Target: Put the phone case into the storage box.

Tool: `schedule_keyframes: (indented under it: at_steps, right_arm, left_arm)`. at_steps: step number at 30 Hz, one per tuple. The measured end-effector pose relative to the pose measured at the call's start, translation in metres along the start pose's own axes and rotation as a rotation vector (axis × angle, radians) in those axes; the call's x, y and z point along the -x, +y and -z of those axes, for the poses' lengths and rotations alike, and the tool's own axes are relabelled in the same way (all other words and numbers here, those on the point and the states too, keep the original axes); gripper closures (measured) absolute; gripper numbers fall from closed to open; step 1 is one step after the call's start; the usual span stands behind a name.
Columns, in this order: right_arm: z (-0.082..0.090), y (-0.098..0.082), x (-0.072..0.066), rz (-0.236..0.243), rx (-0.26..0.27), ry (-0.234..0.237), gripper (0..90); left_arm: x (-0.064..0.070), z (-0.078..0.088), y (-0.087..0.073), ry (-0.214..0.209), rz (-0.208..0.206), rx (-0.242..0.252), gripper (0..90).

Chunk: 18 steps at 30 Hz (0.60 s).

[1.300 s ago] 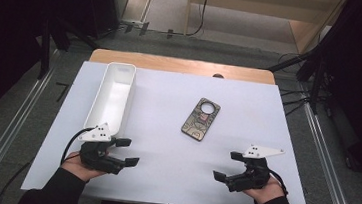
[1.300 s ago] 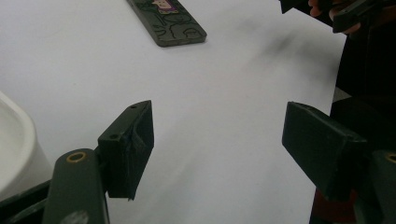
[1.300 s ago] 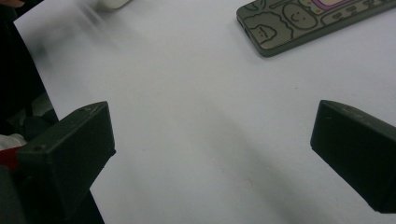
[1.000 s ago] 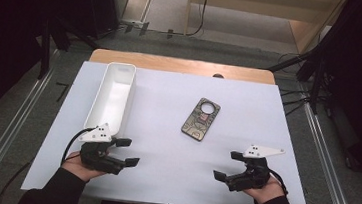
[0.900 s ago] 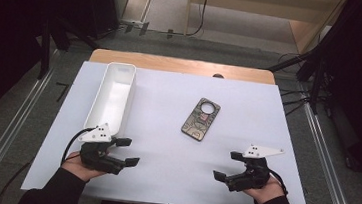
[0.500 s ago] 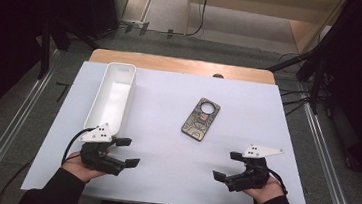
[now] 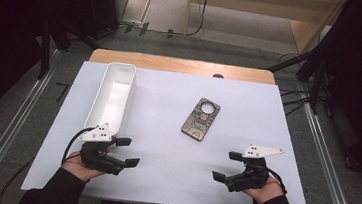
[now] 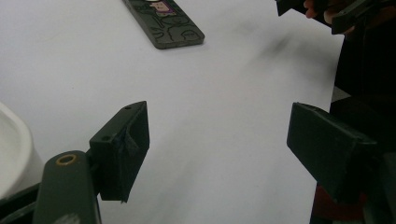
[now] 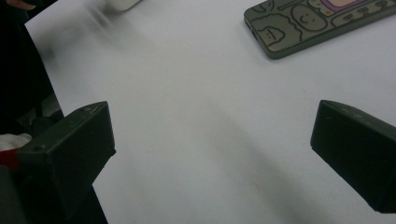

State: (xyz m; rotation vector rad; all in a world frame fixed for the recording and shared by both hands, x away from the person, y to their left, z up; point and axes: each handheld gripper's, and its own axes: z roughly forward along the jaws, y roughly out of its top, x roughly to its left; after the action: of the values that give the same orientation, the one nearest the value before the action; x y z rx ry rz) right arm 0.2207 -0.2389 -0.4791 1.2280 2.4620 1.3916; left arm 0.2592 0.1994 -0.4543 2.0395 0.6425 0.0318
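I see my left gripper (image 7: 126,151) resting low at the near left of the white sheet-covered table (image 7: 167,116), its black jaws standing wide apart with only bare white surface between them; they have just been opening a little further. In the left gripper view the same wide gap shows, nothing touching either pad. My right gripper (image 7: 228,166) sits at the near right of the table, held in my right hand (image 7: 261,187), and its jaws too stand wide with nothing between them; the right gripper view shows plain white sheet in the gap.

The dark olive phone case with cartoon drawings and a round camera cutout (image 7: 201,119) lies flat on the sheet, right of the middle, tilted a little off square. It is well apart from both grippers, somewhat nearer the right one, and lies beyond the jaws in both gripper views (image 8: 163,23) (image 9: 317,25).

A long white plastic tray (image 7: 111,98) lies along the left side of the table, its near end just beside my left gripper.
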Motion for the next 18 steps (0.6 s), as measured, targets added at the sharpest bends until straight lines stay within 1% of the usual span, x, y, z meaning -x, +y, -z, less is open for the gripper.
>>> schedule_keyframes:
  at_steps: [3, 5, 7, 8, 14, 18]
  right_arm:
    - [-0.0011, -0.0001, -0.0002, 0.003, -0.008, 0.004, 0.0]
    - [-0.0020, -0.0003, -0.0005, 0.008, -0.013, 0.004, 0.0]
    - [-0.0025, -0.0002, -0.0008, 0.009, -0.017, 0.003, 0.0]
    - [-0.0025, -0.0002, -0.0007, 0.008, -0.018, 0.002, 0.0]
    - [-0.0023, -0.0007, -0.0011, 0.004, -0.019, 0.012, 0.0]
    - [-0.0015, -0.0010, -0.0010, 0.003, -0.021, 0.008, 0.0]
  left_arm:
    - [-0.0001, 0.0000, 0.0000, -0.003, 0.001, -0.001, 21.1]
    - [0.0002, -0.0001, 0.0002, 0.005, -0.005, -0.007, 21.1]
    - [0.0006, -0.0001, 0.0006, 0.007, 0.004, -0.010, 21.1]
    - [0.0005, 0.0003, 0.0009, -0.001, 0.013, -0.012, 21.1]
    - [0.0006, 0.0003, 0.0011, 0.006, 0.009, -0.014, 21.1]
    - [0.0012, -0.0007, 0.0018, 0.003, 0.010, -0.018, 21.1]
